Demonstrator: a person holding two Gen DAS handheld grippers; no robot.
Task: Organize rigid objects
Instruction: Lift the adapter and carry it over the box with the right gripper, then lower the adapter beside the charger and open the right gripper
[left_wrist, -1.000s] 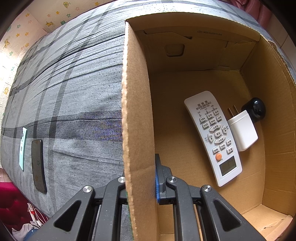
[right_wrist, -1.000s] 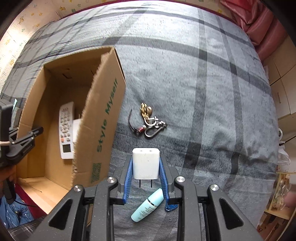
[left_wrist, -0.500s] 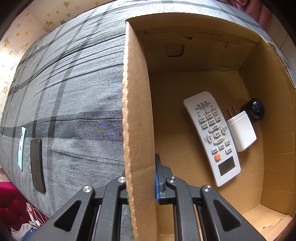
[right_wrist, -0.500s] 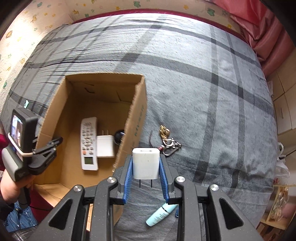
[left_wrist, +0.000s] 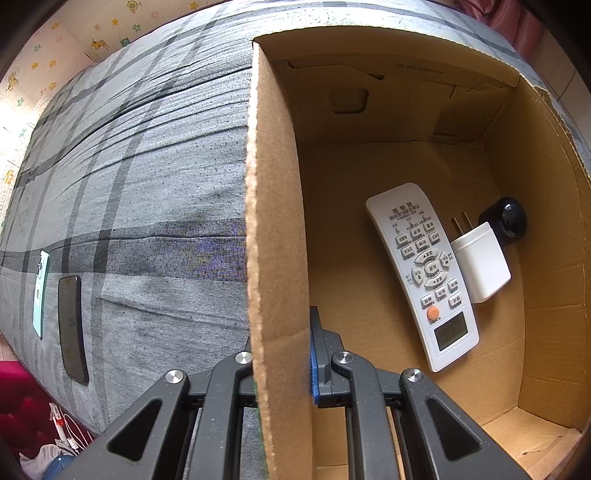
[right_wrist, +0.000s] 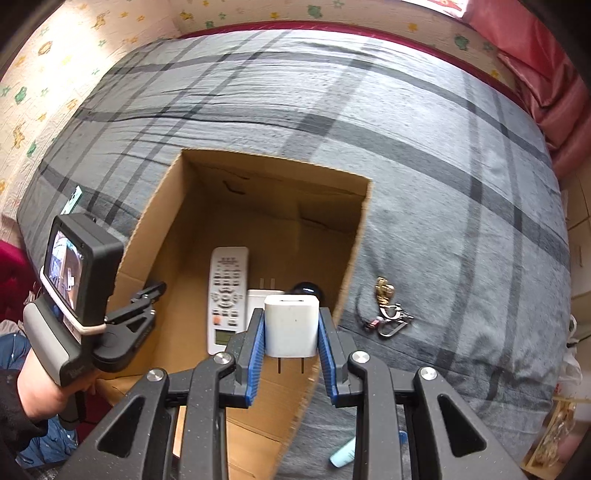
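Note:
An open cardboard box (right_wrist: 273, 173) stands on a grey plaid bed. Inside it lie a white remote (left_wrist: 424, 273), a white charger (left_wrist: 484, 262) and a black round object (left_wrist: 508, 221). My left gripper (left_wrist: 284, 354) is shut on the box's left wall (left_wrist: 275, 221), one finger on each side. In the right wrist view that left gripper (right_wrist: 153, 295) shows clamped on the wall. My right gripper (right_wrist: 291, 325) is shut on a second white charger (right_wrist: 291, 323), prongs toward the camera. It hangs above the box's near right corner.
A bunch of keys (right_wrist: 388, 314) lies on the bed right of the box. A pale blue tube (right_wrist: 343, 456) lies near the bed's front. A dark phone (left_wrist: 72, 328) and a mint one (left_wrist: 40, 295) lie left of the box. A person's hand (right_wrist: 37, 384) holds the left gripper.
The right gripper has carried the held charger left and upward, from over the bare bed near the keys to above the box. The left gripper and box stayed still.

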